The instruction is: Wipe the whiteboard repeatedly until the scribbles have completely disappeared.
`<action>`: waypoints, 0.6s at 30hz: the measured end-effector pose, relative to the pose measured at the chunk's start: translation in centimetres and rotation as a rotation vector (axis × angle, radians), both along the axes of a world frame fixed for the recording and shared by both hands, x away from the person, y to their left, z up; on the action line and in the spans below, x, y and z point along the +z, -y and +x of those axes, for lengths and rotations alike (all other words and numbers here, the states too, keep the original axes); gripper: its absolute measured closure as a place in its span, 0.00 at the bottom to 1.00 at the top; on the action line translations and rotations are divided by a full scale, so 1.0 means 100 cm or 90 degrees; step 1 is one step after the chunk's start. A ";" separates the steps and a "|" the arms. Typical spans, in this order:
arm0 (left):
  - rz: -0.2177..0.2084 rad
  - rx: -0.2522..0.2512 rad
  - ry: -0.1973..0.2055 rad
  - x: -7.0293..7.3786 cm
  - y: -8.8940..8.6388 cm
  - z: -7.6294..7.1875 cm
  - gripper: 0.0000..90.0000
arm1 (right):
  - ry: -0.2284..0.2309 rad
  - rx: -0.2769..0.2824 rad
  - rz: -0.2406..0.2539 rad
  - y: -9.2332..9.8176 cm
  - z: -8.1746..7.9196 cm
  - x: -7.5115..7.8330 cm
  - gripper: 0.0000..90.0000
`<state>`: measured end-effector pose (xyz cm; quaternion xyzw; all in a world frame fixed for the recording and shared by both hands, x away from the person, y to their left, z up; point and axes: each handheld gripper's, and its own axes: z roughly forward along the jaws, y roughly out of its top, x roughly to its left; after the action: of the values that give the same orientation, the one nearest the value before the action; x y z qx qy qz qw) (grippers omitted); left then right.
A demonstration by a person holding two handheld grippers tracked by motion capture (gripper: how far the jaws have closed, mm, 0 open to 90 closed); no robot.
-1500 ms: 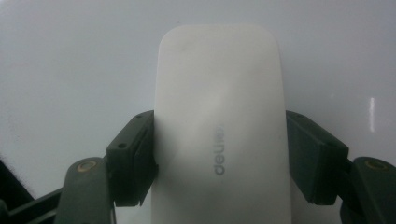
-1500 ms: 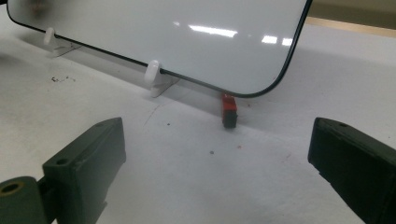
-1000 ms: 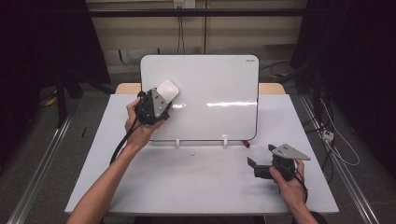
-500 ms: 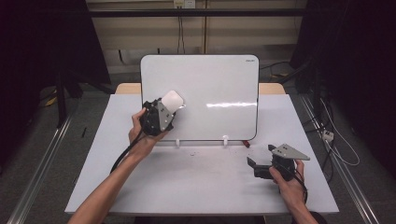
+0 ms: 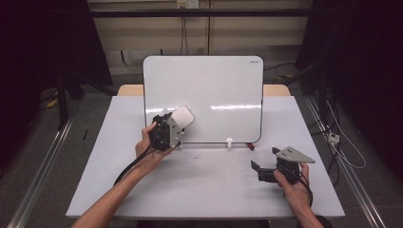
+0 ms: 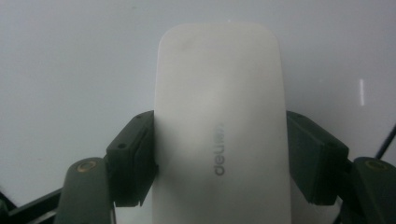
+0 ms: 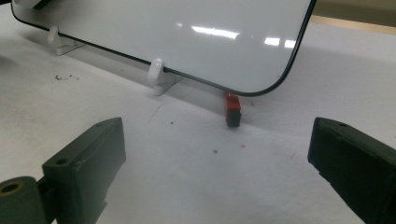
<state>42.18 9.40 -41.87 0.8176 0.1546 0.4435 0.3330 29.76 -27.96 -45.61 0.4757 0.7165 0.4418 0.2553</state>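
Left gripper [image 5: 177, 124] clamped on white eraser [image 5: 182, 117], pressed at lower left of whiteboard [image 5: 209, 85] near table's back edge; keep flat, wipe evenly

Left gripper view: eraser [image 6: 219, 130] smooth, rounded, grey logo

Right gripper view: right gripper [image 7: 210, 168] jaws apart, idle by red marker cap [image 7: 232, 108]

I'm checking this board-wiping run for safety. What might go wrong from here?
1. The whiteboard stands propped on small white clips; a hard push from the eraser held in the left gripper might tip or slide it.
2. The eraser is gripped only near its lower end, so it may twist out.
3. A small red piece lies by the board's lower corner and might get knocked.
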 end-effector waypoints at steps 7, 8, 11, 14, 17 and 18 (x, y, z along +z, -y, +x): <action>-0.036 0.021 0.002 0.023 -0.016 0.023 0.35 | 0.004 -0.002 -0.002 0.001 0.000 0.001 0.05; -0.041 0.025 0.001 0.025 -0.019 0.026 0.34 | 0.005 -0.003 -0.001 0.001 0.000 0.001 0.04; -0.042 0.033 0.006 0.034 -0.026 0.034 0.35 | 0.003 -0.005 -0.001 0.001 0.000 0.000 0.05; -0.056 0.043 0.009 0.040 -0.033 0.040 0.34 | 0.002 -0.004 -0.001 0.001 0.000 0.000 0.05; -0.048 0.048 0.019 0.038 -0.032 0.038 0.35 | -0.001 -0.005 -0.001 0.001 0.000 0.000 0.05; -0.045 0.049 0.023 0.038 -0.031 0.037 0.35 | -0.001 -0.007 0.000 0.001 0.001 0.000 0.05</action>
<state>45.85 12.51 -38.11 0.7907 0.1953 0.4650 0.3471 29.83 -28.06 -45.65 0.4798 0.7140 0.4402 0.2573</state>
